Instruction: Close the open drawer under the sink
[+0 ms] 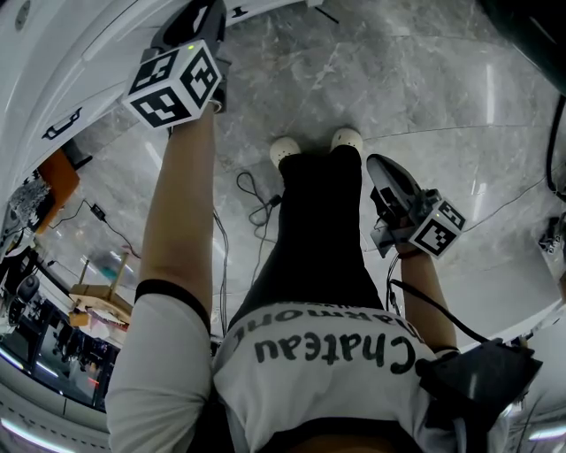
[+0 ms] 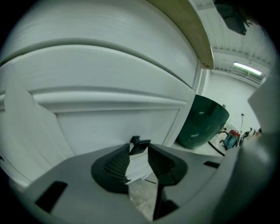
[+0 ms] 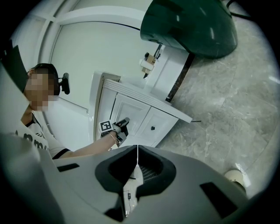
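Observation:
The white cabinet (image 3: 144,114) under the dark green basin (image 3: 188,26) has two panelled fronts that look level with each other. My left gripper (image 1: 205,13) is up against the left front (image 2: 109,127). Its jaws stand open, and that front's small black knob (image 2: 139,143) sits between their tips (image 2: 139,151). In the right gripper view the left gripper (image 3: 121,124) rests on that same panel. My right gripper (image 1: 380,168) hangs over the marble floor beside the person's leg. It is shut, with nothing in it (image 3: 137,151).
The right front carries its own black knob (image 3: 153,128). Cables (image 1: 252,199) trail over the grey marble floor by the person's white shoes (image 1: 283,149). The green basin (image 2: 203,122) stands right of the cabinet. A wooden frame (image 1: 102,296) sits at the lower left.

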Available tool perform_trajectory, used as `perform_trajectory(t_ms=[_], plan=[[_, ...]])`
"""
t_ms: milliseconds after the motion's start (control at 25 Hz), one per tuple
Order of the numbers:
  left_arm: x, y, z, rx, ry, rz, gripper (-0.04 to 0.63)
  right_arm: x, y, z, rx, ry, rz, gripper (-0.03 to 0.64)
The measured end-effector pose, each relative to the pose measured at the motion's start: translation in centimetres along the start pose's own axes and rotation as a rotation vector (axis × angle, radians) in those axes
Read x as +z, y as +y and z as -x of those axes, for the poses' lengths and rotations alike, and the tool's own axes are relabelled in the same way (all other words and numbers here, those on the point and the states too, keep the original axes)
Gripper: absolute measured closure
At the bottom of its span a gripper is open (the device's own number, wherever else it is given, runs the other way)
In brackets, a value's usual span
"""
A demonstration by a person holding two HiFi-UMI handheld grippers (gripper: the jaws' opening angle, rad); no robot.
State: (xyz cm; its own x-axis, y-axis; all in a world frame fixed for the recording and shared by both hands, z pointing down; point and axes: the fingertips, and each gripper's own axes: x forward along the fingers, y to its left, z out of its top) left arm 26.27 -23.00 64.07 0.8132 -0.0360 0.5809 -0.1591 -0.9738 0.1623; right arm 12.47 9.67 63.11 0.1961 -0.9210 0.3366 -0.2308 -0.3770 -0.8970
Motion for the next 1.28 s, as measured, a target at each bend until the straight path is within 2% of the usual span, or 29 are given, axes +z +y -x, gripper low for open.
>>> perform_trajectory(t_ms=[440,600,760,920,1040,1160,1280], plan=[[0.0,-0.1,-0.1,0.005,0.018,-0.02,0.466,0.0,0.9,0.6,-0.008,-0.021,0.011,0.603],[-0.1,0.1,0.0,-0.006,0.04,-0.055,0.468,0.1,2.5,1.3,-0.005,-0.04,0.028,0.603],[-0.8,0.4,0.0,-0.003,0.076,-0.036,0.468,0.5,4.5,2.7,-0.011,-0.068,0.05,0.603],[-0.2,0.1,0.7,0.017,0.086,-0.052,0.468,1.6,6.4,4.2,-0.014,-0.117,0.081,0.603],[1.8,-0.8,3.6,0.005,0.038,-0.055,0.469,1.8,8.7,5.1,-0.008,-0.135,0.099,0.603],[4.0,-3.0,7.9,-0.061,-0.021,-0.139,0.469,2.9,12.0,5.8,0.016,-0.156,0.139,0.603],[6.7,-5.3,13.5,-0.116,-0.114,-0.148,0.471,4.7,16.4,5.7,0.071,-0.169,0.189,0.603]])
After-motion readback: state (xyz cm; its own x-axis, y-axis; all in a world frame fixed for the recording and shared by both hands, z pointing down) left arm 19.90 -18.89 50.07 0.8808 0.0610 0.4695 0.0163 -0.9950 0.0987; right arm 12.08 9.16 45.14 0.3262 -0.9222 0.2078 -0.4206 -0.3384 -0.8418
